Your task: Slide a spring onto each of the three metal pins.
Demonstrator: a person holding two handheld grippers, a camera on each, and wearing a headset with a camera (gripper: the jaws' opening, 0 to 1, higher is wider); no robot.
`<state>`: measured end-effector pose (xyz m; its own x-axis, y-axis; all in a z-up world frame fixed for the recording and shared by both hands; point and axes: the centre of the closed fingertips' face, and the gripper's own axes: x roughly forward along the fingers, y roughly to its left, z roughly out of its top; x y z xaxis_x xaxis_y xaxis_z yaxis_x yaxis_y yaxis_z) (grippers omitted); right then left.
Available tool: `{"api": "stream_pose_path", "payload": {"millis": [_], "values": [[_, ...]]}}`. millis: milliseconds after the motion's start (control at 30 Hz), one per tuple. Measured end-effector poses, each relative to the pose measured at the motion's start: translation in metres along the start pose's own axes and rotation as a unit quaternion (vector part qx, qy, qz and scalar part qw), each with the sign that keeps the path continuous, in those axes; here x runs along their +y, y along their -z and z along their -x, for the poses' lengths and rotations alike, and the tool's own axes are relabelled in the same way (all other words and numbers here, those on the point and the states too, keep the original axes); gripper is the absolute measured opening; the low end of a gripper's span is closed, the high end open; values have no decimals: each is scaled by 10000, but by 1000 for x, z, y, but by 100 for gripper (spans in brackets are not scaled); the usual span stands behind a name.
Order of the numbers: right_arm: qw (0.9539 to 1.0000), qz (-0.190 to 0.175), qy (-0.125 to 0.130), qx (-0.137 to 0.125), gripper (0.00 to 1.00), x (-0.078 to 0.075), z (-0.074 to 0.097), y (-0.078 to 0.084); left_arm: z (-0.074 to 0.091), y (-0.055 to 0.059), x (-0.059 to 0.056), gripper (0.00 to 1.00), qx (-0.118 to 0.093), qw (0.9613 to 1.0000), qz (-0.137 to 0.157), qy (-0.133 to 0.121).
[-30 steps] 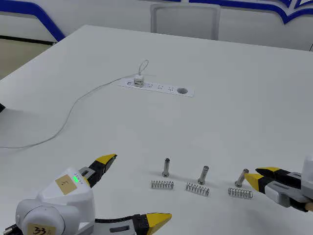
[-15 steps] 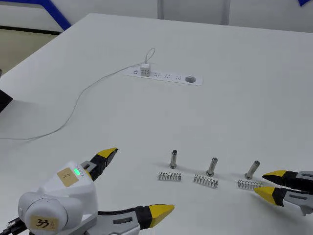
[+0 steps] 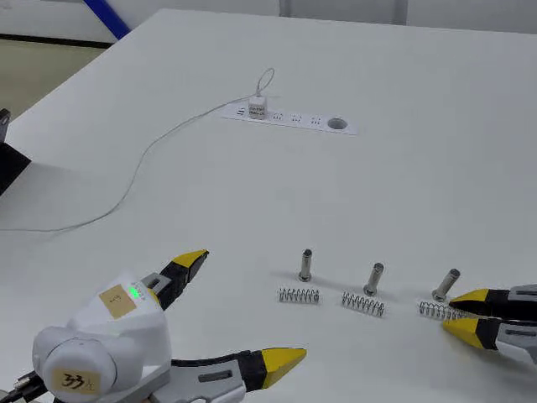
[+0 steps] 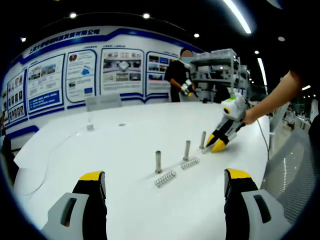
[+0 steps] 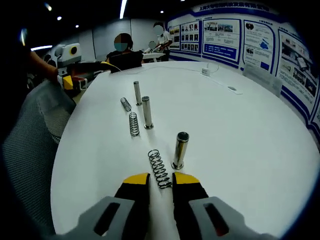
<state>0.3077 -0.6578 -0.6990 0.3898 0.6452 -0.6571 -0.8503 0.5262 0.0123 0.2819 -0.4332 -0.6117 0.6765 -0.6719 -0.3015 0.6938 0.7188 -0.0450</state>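
Label (image 3: 74, 383) "33" on L tongs (image 3: 249, 305), wide open, empty; R tongs (image 5: 161, 181) near-shut round spring (image 5: 157, 165) end, grip unclear.

— What rests on the white table (image 3: 403, 75)?
— Between the left gripper (image 3: 249, 306) and right gripper (image 3: 453, 311), three upright pins (image 3: 374, 278), a spring (image 3: 363, 304) lying beside each. Well beyond both, a power strip (image 3: 294, 119) with its cable (image 3: 134, 172).

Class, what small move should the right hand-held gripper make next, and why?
Probably close the right hand-held gripper on the spring: its end lies between the slightly parted jaws, flat on the table beside its bare pin, so it needs gripping before lifting.
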Motion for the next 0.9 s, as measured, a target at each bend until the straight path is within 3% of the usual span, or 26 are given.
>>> {"api": "stream_pose_path", "payload": {"millis": [267,600,767,900], "values": [[9997,128,-201,35,12,6,-2,-1,-1,3,-1,100,66,10000,-23,16],[9998,119,-117,144,11,10,5,2,-2,4,-8,100,151,9997,-45,190],[9999,117,10,35,10,13,14,-7,-3,6,-15,100,198,9991,-123,363],[9997,195,92,-83,10,18,21,-21,-3,0,-18,100,111,9988,-141,451]]}}
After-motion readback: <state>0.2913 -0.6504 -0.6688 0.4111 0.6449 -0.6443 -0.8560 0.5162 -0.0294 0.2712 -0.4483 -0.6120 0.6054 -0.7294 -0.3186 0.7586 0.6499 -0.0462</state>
